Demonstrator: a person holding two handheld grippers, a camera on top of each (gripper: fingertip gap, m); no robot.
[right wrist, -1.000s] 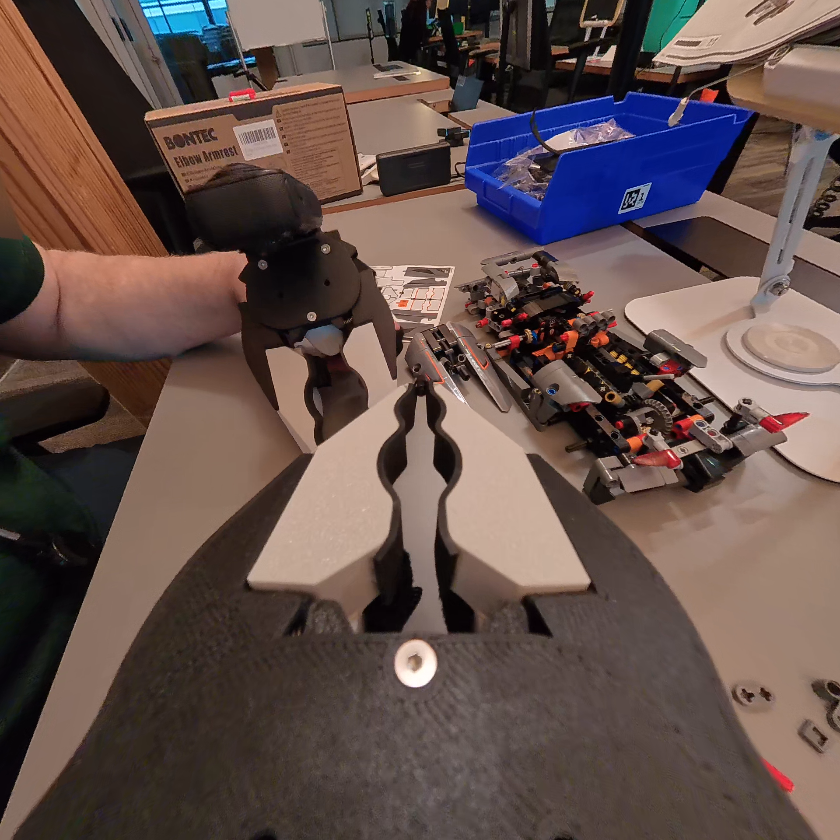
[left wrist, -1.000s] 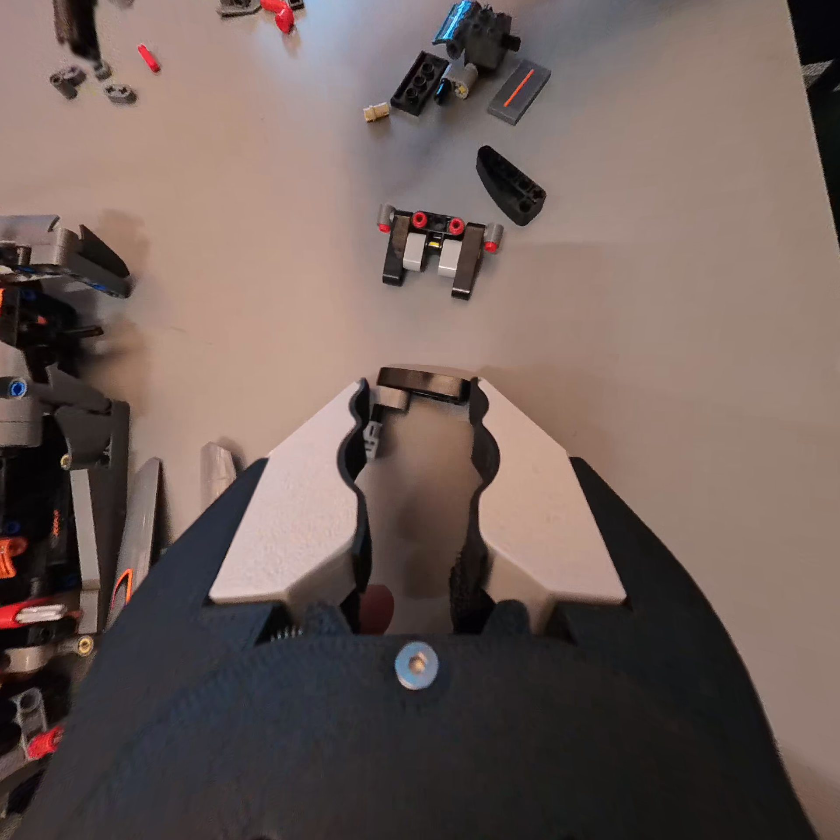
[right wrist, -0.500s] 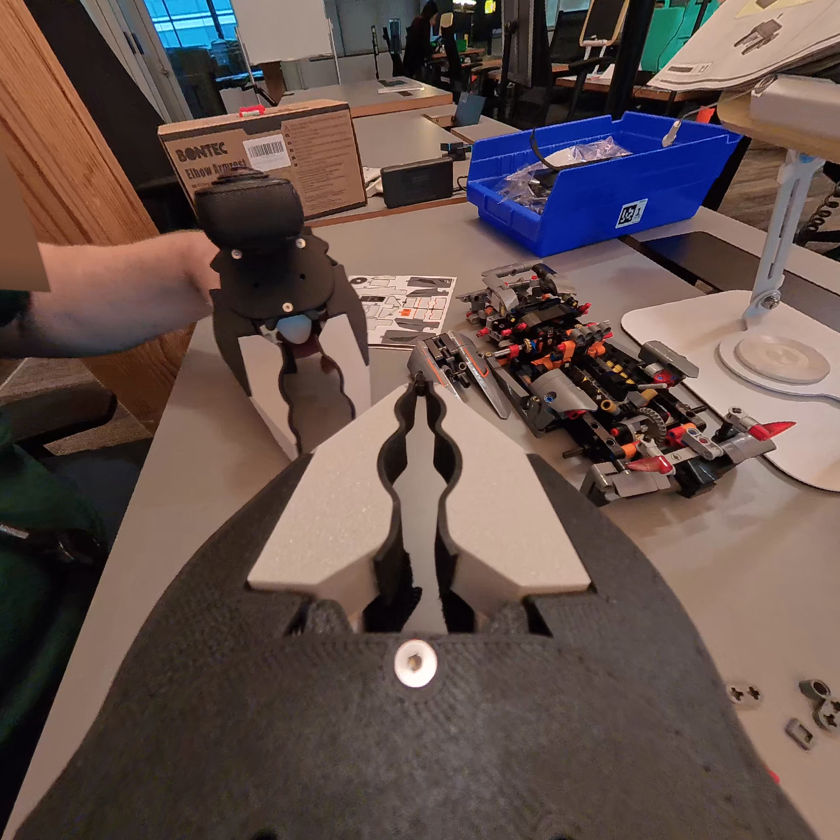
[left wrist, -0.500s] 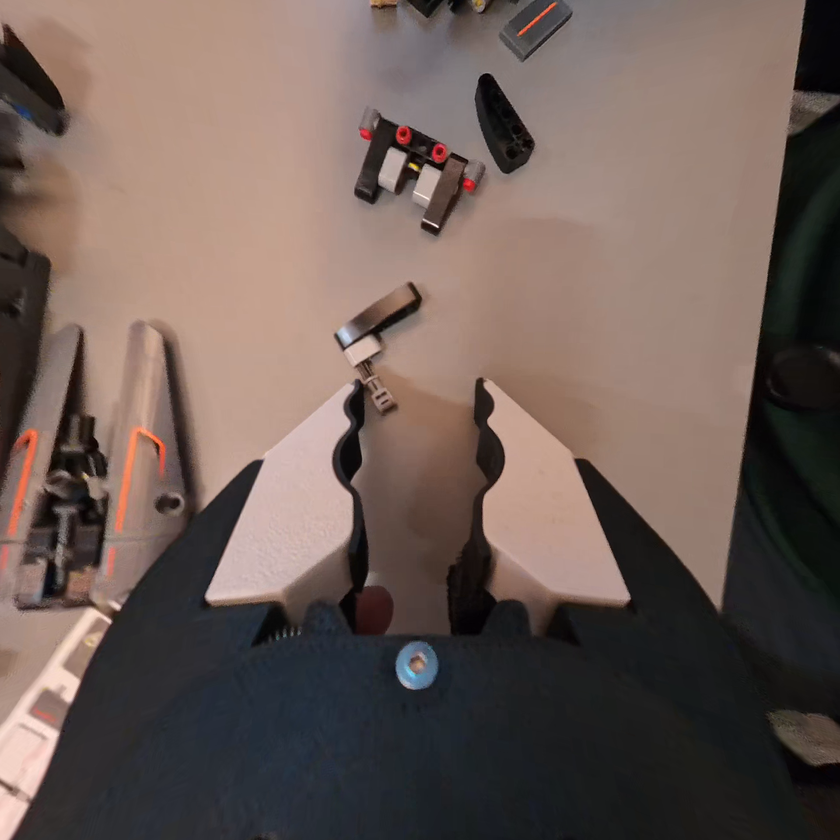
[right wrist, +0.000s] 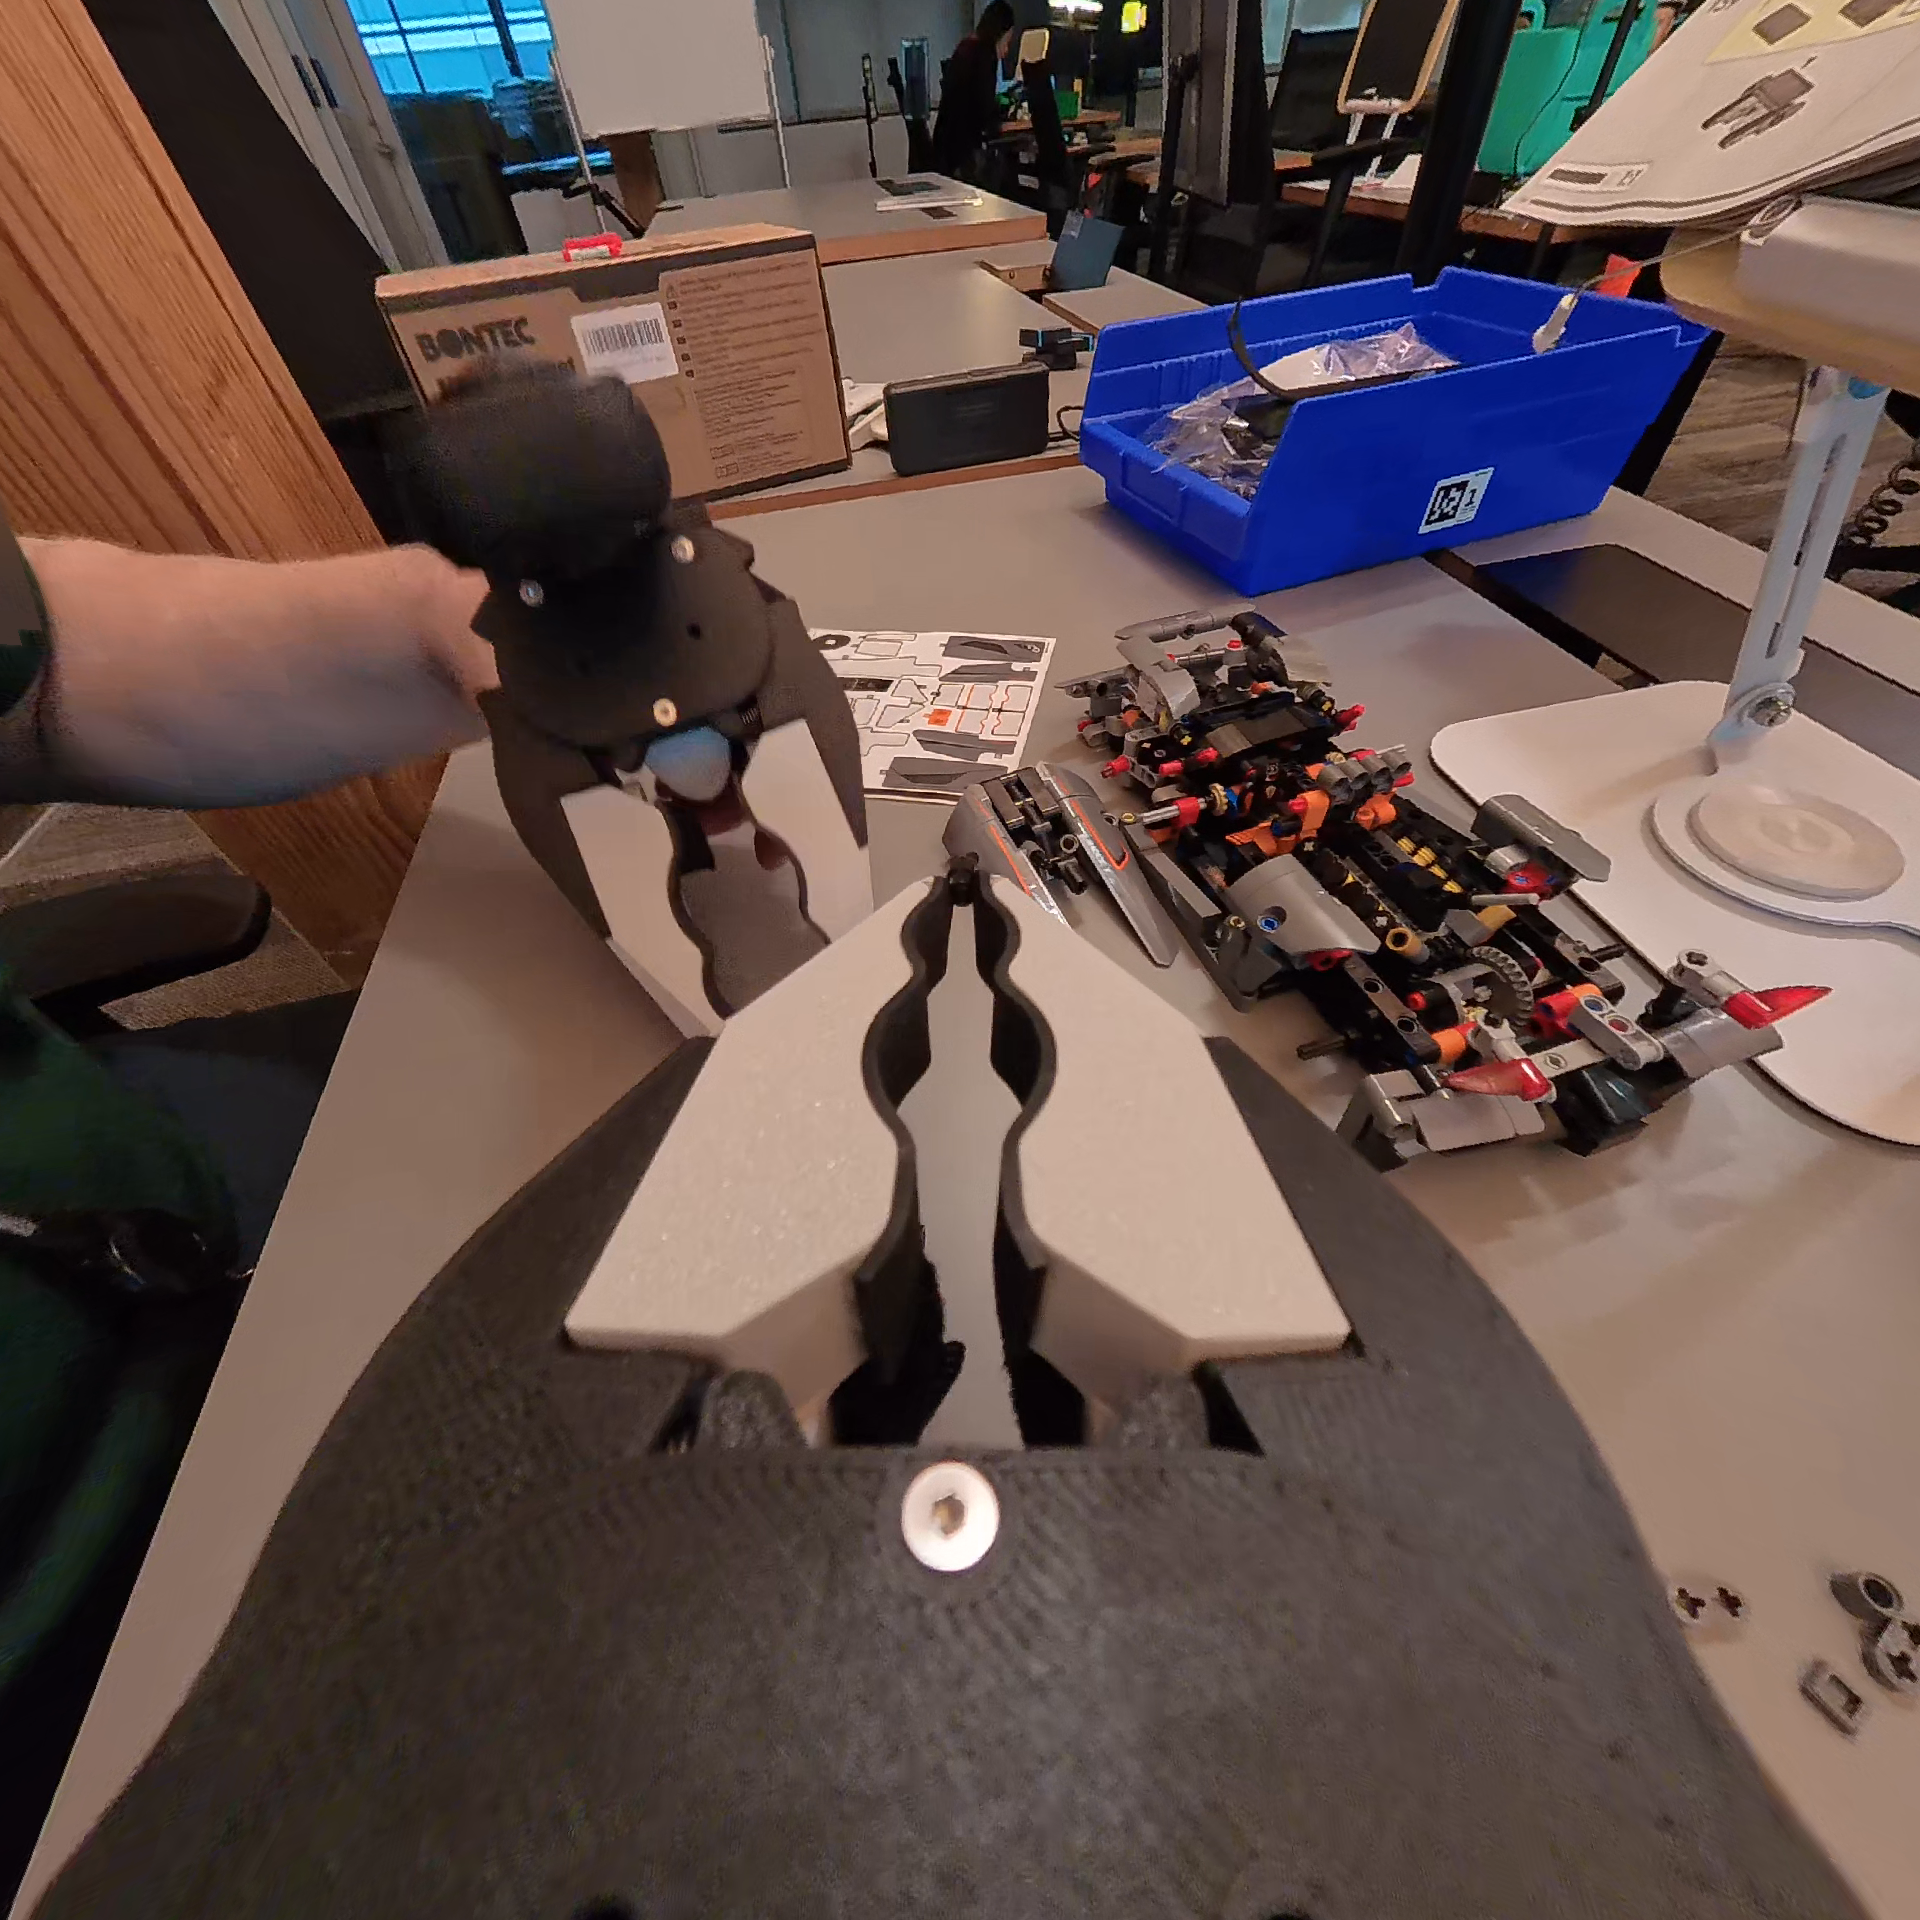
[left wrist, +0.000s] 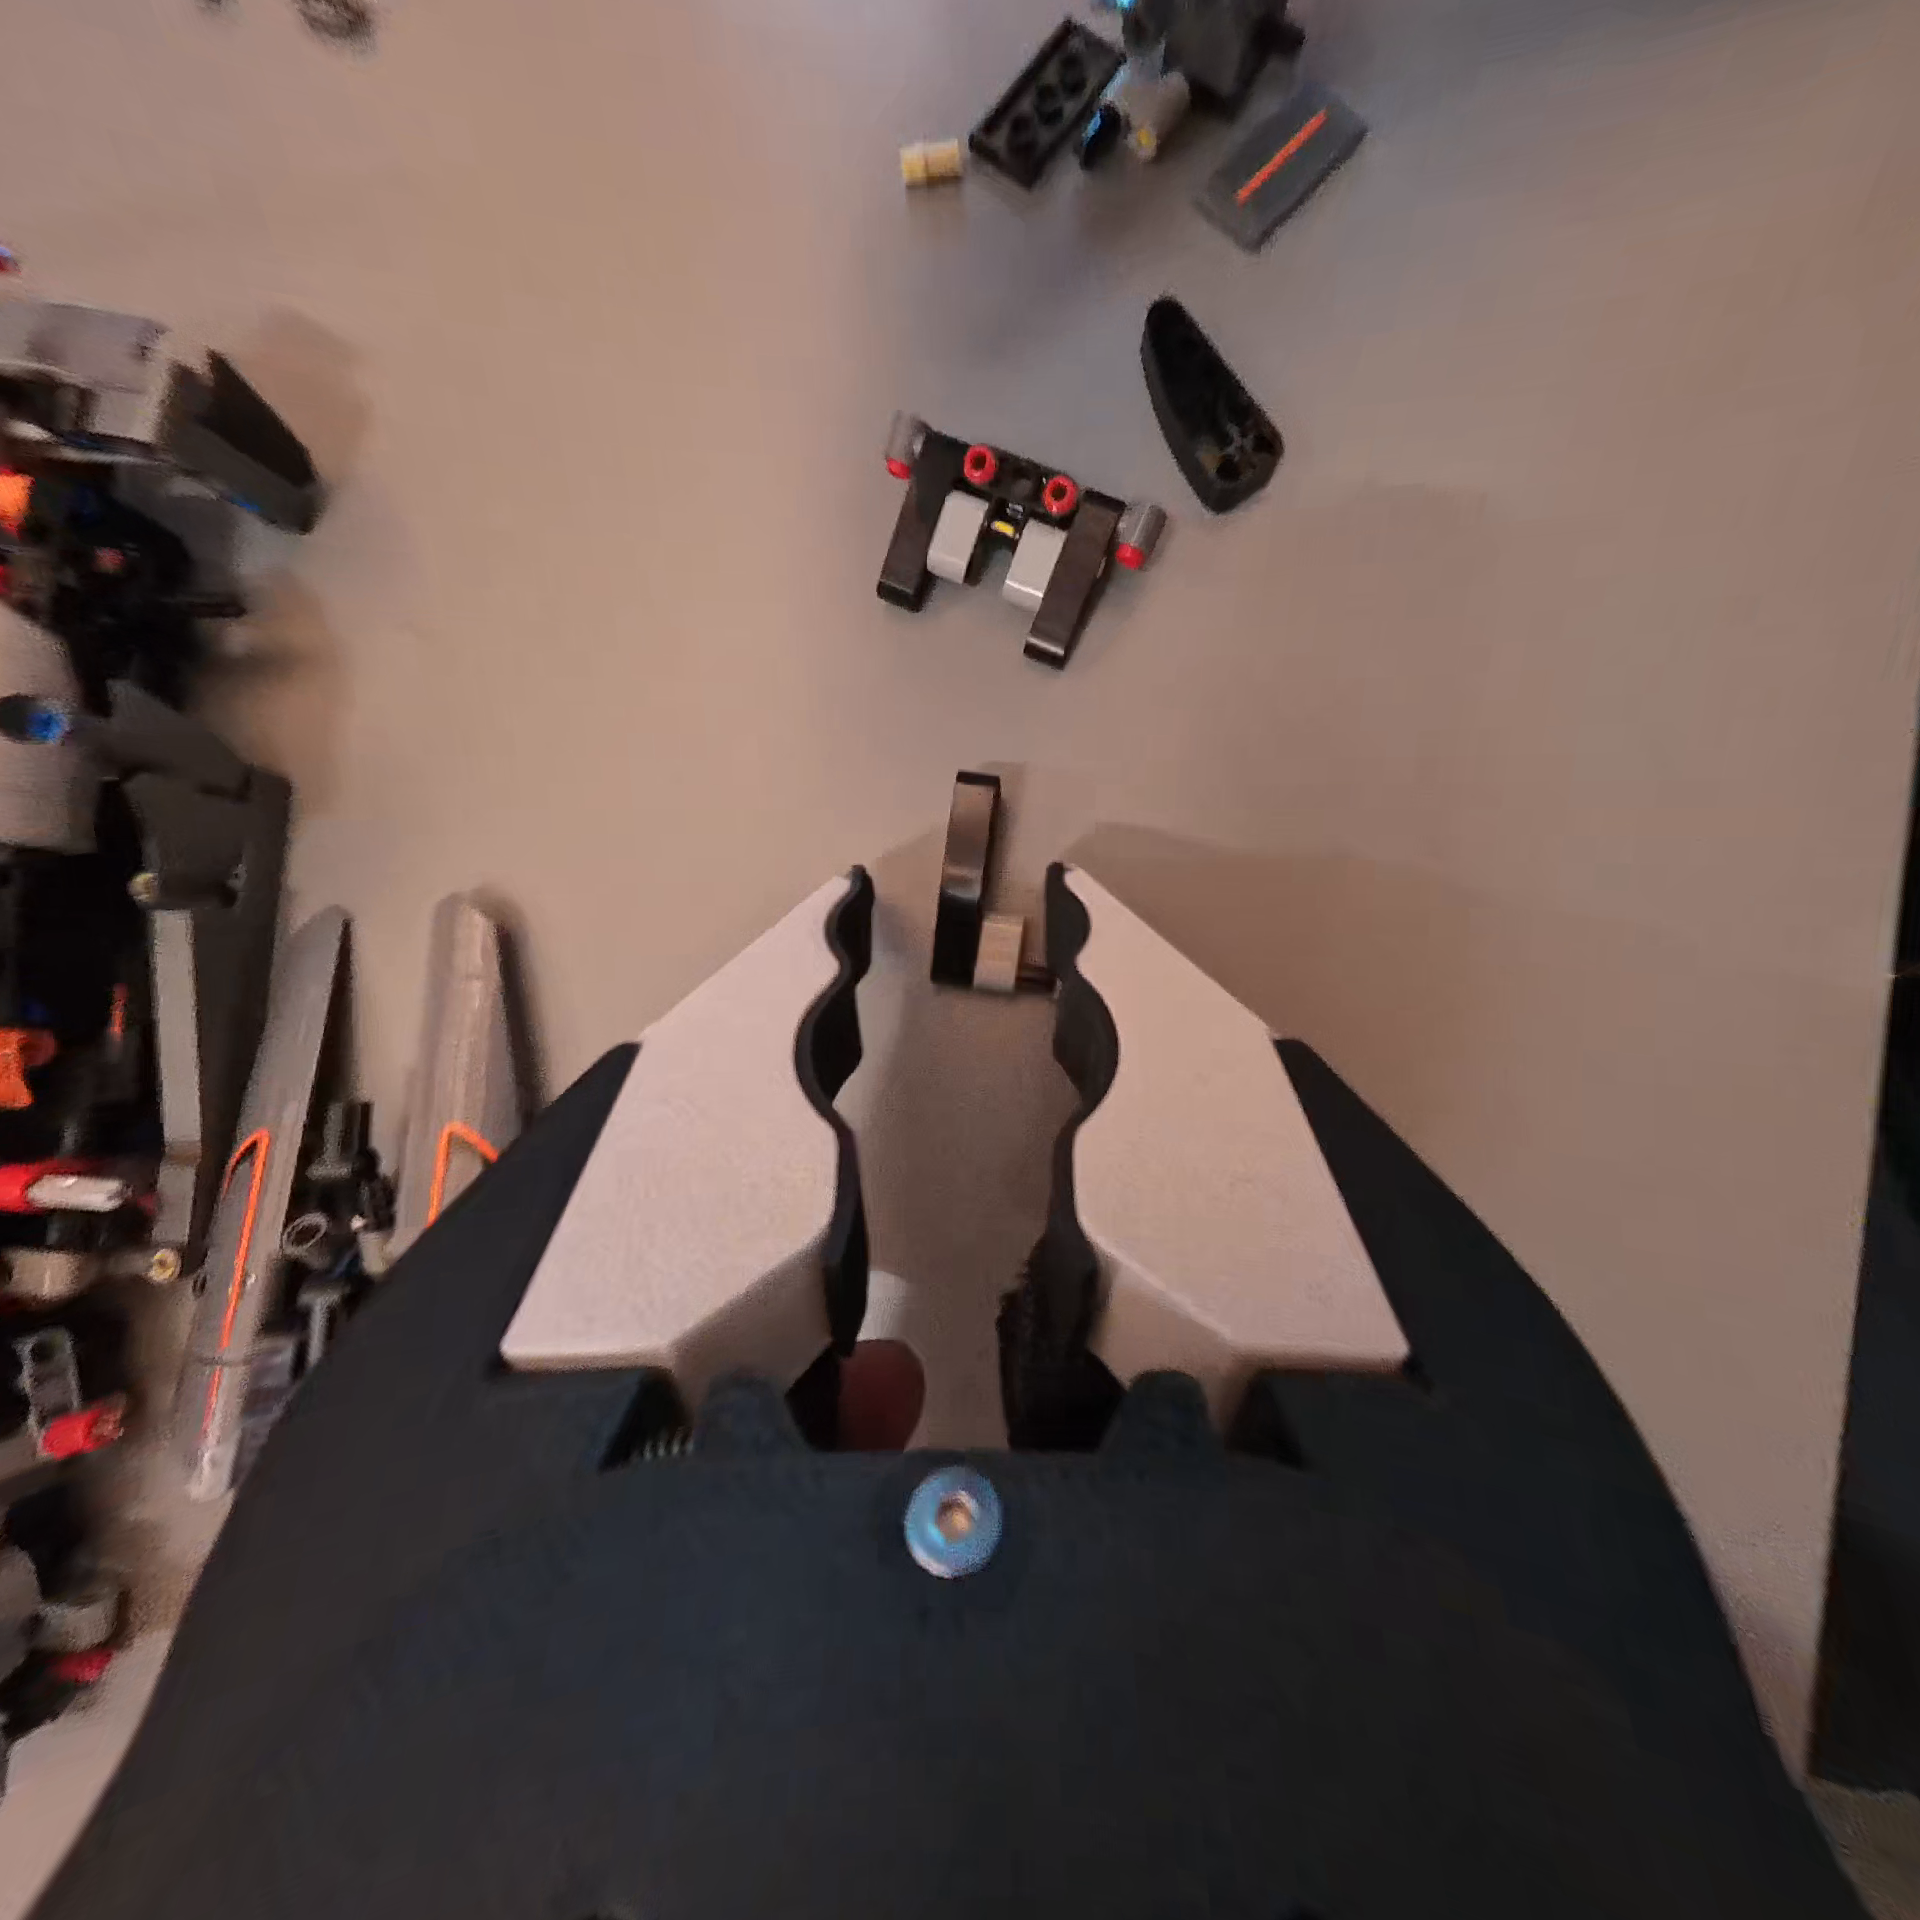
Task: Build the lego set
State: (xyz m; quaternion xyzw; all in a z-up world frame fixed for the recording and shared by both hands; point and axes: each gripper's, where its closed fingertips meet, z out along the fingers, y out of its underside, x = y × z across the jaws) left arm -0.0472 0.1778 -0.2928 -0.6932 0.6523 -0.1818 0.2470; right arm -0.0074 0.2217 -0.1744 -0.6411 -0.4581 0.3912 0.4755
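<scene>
In the left wrist view, the left gripper [left wrist: 954, 914] is pointing down at the grey desk [left wrist: 623, 468] with its fingers [left wrist: 727, 1122] standing apart, and a small black-and-grey piece [left wrist: 971, 883] is lying on the desk between their tips, its grey end just beside the right-hand tip; whether it is touching that tip is hard to tell. Farther ahead a black subassembly with red pins [left wrist: 1013, 530] is resting on the desk, with a curved black panel [left wrist: 1210, 405] just to its right and a cluster of loose bricks [left wrist: 1132, 99] beyond. Along the left edge the lego car chassis [left wrist: 94, 831] is showing, blurred, with two grey pointed panels [left wrist: 353, 1091] lying beside it. In the right wrist view, the right gripper [right wrist: 961, 883] is sitting with its fingers [right wrist: 1143, 1122] together on a tiny black piece [right wrist: 961, 871] at their tips. Beyond it the left gripper [right wrist: 727, 935] is being held by a person's hand [right wrist: 436, 644] with its tips close to the desk [right wrist: 1558, 1351]. The chassis [right wrist: 1351, 883] is lying to the right, a sticker sheet [right wrist: 935, 696] behind it, and a blue bin [right wrist: 1382, 416] and cardboard box [right wrist: 623, 353] farther back.
</scene>
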